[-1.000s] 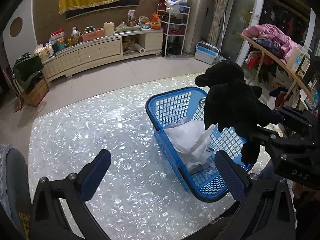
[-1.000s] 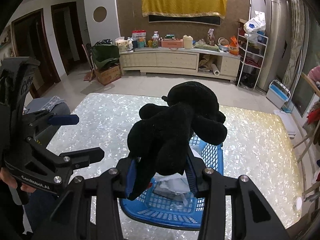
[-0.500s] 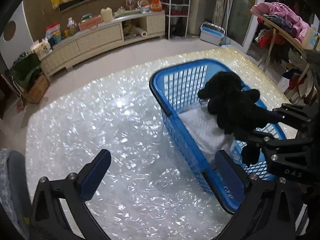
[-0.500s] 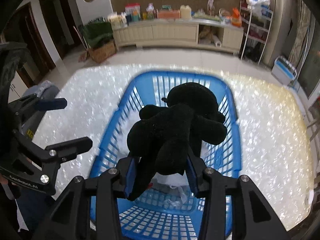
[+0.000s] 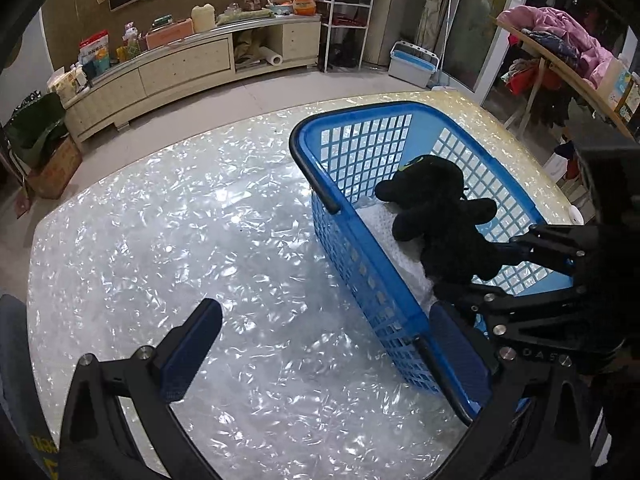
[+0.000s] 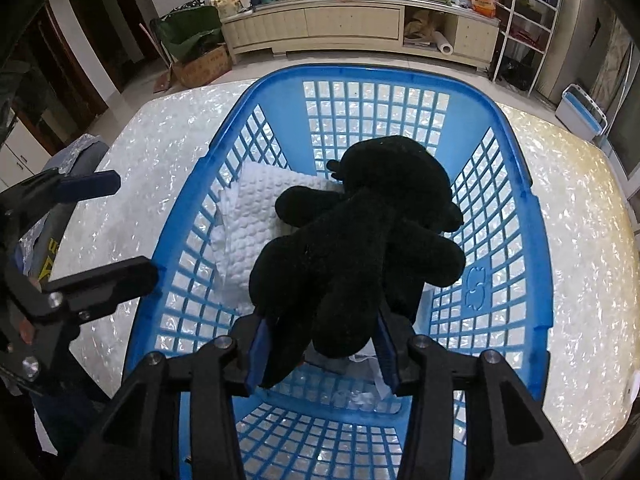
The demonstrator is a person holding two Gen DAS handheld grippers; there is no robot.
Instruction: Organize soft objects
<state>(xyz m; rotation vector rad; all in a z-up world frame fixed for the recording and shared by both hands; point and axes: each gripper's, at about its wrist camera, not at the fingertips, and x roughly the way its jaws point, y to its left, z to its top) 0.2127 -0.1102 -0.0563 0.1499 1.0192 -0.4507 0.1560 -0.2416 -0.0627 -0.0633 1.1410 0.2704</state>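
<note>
The right tool pinches the black plush toy above the blue basket; lower onto the white cloth, then release. The left tool gapes empty.

Open-topped blue basket, white towel filling left floor (right bare), table left unobstructed

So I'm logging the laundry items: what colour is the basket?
Blue, with open lattice walls; the basket shows best in the right wrist view.
</note>
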